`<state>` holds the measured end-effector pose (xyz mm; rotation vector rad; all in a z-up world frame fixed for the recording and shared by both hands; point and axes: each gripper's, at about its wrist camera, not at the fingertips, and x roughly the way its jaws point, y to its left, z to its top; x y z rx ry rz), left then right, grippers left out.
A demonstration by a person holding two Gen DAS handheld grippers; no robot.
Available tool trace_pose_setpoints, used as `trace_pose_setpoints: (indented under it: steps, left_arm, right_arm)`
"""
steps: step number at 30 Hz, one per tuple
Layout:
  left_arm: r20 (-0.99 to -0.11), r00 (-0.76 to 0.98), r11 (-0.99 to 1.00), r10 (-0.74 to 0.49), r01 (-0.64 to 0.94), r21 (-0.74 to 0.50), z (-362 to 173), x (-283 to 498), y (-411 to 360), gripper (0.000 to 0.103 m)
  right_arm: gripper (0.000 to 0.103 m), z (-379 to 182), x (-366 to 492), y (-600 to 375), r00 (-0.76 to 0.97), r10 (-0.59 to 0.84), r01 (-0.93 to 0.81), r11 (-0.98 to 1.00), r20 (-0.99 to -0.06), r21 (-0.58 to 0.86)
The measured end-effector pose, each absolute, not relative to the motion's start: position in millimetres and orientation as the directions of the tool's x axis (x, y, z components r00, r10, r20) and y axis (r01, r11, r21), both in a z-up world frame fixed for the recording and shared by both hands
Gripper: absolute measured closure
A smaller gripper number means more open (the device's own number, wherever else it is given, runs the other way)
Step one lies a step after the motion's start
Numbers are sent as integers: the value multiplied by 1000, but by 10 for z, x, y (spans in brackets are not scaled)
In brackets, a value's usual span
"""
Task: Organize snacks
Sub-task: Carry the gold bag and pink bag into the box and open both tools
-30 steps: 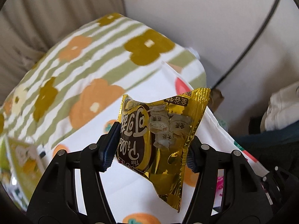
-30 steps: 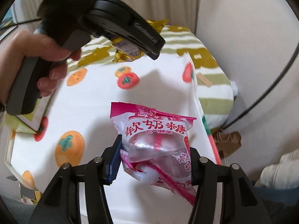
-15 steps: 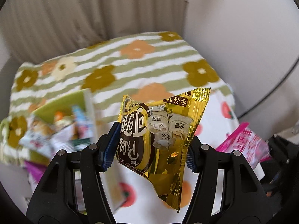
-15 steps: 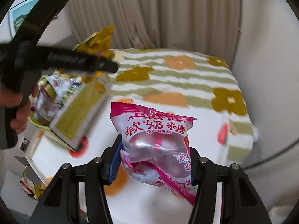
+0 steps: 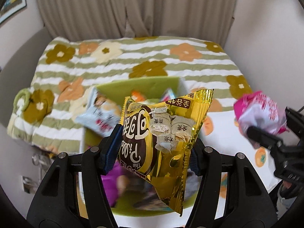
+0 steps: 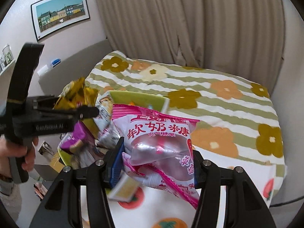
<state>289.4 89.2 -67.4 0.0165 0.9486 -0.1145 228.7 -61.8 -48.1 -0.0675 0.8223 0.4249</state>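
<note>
Green box (image 5: 136,84) now below — both tongs (image 5: 154,150) loaded.

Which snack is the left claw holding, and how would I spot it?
Find the bed with the flowery striped blanket, then the green box of snacks on it. Just above that box, the left claw pinches a shiny gold packet with a brown oval, unlike the pink packet in the right claw.

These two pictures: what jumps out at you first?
A shiny gold foil snack packet pinched in the left gripper fills the left view, over a green box of snacks. In the right view, a pink-and-white candy bag sits clamped in the right gripper above the flowered bedspread.
</note>
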Motion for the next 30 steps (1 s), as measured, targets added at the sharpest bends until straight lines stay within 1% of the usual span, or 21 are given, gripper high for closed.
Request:
trace_pose_setpoints:
  steps: [3, 4, 5, 6, 8, 14, 20, 23, 27, 30]
  left_arm:
    - [-829, 548, 991, -112, 118, -56, -842, 2962, 1112, 45]
    - [-830, 543, 989, -125, 131, -64, -869, 2976, 1144, 44]
    - [-833, 535, 987, -138, 148, -68, -903, 2987, 1171, 38]
    - [-836, 532, 986, -134, 155, -59, -931, 3008, 1203, 21]
    - [-834, 536, 985, -128, 169, -43, -972, 3030, 1249, 0]
    - [-828, 525, 972, -196, 216, -94, -1025, 2978, 1400, 0]
    - [-796, 542, 950, -270, 285, -129, -848, 2880, 1381, 0]
    - [-789, 555, 951, -262, 286, -114, -819, 2876, 1403, 0]
    - [-796, 538, 952, -278, 264, -154, -880, 2876, 1520, 0]
    - [-799, 545, 958, -254, 253, -133, -896, 2847, 1571, 0]
  right_arm:
    - [52, -488, 2413, -321, 591, 341, -407, 909, -731, 95]
    - [52, -492, 2455, -226, 588, 340, -409, 908, -734, 93]
    - [52, -501, 2505, -151, 585, 338, -410, 907, -737, 91]
    - [52, -503, 2538, -99, 584, 336, -409, 908, -739, 90]
    - [52, -516, 2619, 11, 579, 329, -403, 911, -746, 89]
    - [52, -615, 2806, 148, 564, 299, -371, 924, -770, 88]
    - [52, -647, 2902, 209, 570, 257, -338, 939, -781, 62]
    - [52, -636, 2931, 230, 573, 251, -326, 943, -780, 64]
    - [51, -642, 2990, 319, 567, 245, -332, 942, -786, 55]
    - [49, -643, 3072, 423, 562, 247, -341, 939, -790, 51]
